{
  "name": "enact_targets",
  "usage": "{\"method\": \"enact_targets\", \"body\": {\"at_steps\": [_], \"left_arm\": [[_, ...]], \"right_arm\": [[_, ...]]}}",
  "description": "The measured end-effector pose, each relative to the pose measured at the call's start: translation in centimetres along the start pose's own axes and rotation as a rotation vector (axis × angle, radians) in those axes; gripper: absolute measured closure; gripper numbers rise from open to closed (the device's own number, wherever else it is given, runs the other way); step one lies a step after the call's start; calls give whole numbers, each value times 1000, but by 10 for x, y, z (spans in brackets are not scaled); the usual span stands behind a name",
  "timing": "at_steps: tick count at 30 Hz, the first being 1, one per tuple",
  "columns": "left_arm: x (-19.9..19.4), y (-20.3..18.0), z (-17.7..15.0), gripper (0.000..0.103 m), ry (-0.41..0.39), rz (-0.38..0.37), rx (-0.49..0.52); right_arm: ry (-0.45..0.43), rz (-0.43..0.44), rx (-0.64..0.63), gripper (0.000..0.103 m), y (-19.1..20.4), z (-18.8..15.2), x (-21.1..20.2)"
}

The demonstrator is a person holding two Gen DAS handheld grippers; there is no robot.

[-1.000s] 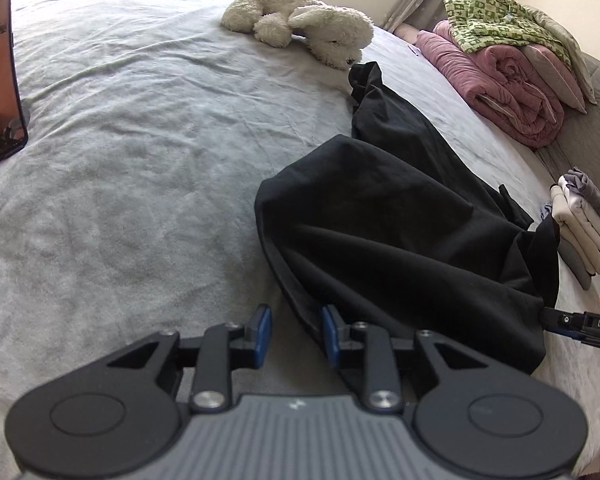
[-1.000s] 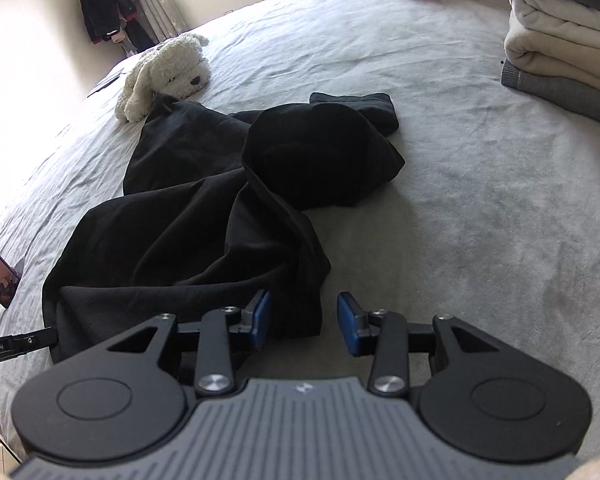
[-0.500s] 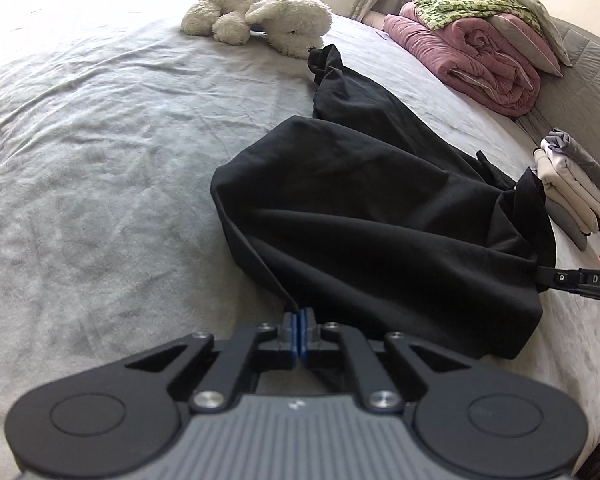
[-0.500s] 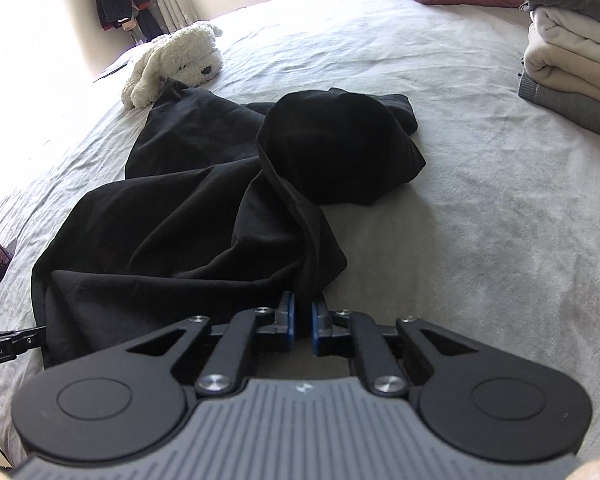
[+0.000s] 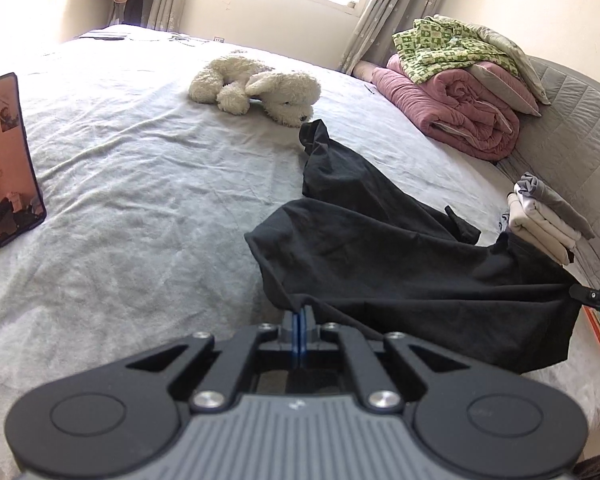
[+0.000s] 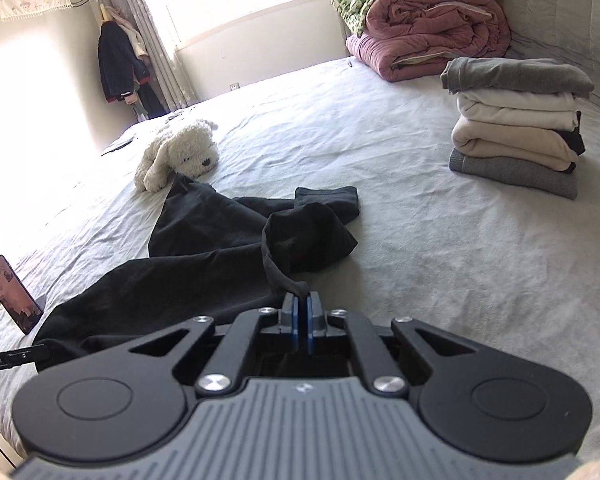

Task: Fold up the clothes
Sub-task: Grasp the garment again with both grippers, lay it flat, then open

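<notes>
1. The black garment point(image 5: 400, 264) lies crumpled across the near middle of the bed point(image 5: 132, 184), its far end just beside the plush dog point(image 5: 260, 90). It is unfolded; no crease is set yet.
2. My left gripper point(image 5: 299, 320) is fully closed, pinching the garment's near left edge. My right gripper point(image 6: 302, 312) is clamped on a bunched bit of its near right edge. The hem between them is raised off the sheet.
3. Done: a stack of folded clothes point(image 6: 516, 120) sits far right. I judge this garment at the start: gripped and lifted, spreading and every fold remain.
4. Outward: a phone point(image 5: 8, 160) stands at the left; a rolled pink quilt point(image 6: 428, 32) lies at the far right.
5. Hard to tell: which garment this is, and which edge I hold. The black cloth swallows its seams, and my gripper bodies hide the near hem.
</notes>
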State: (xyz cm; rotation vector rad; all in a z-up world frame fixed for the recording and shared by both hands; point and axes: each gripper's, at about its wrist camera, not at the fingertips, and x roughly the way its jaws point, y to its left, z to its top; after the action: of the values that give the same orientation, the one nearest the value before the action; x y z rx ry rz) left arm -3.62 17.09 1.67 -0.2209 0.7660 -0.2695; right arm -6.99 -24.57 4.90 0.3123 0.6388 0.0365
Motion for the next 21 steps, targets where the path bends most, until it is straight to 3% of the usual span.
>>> {"method": "enact_targets", "body": {"at_steps": [6,12,18,21], "left_arm": [[18,12,2,102,31,42,-40],[50,29,11,102,16,46,-94],[90,39,17,102,55,67,-137],[100,42,17,101,61,62,-137]], "right_arm": [[4,-69,40,98,-18,8,21],[39,-123,93,98,-34,6,79],[95,-156,130,98,-44,-5,127],[81,-149,116,98,-45,-10,131]]}}
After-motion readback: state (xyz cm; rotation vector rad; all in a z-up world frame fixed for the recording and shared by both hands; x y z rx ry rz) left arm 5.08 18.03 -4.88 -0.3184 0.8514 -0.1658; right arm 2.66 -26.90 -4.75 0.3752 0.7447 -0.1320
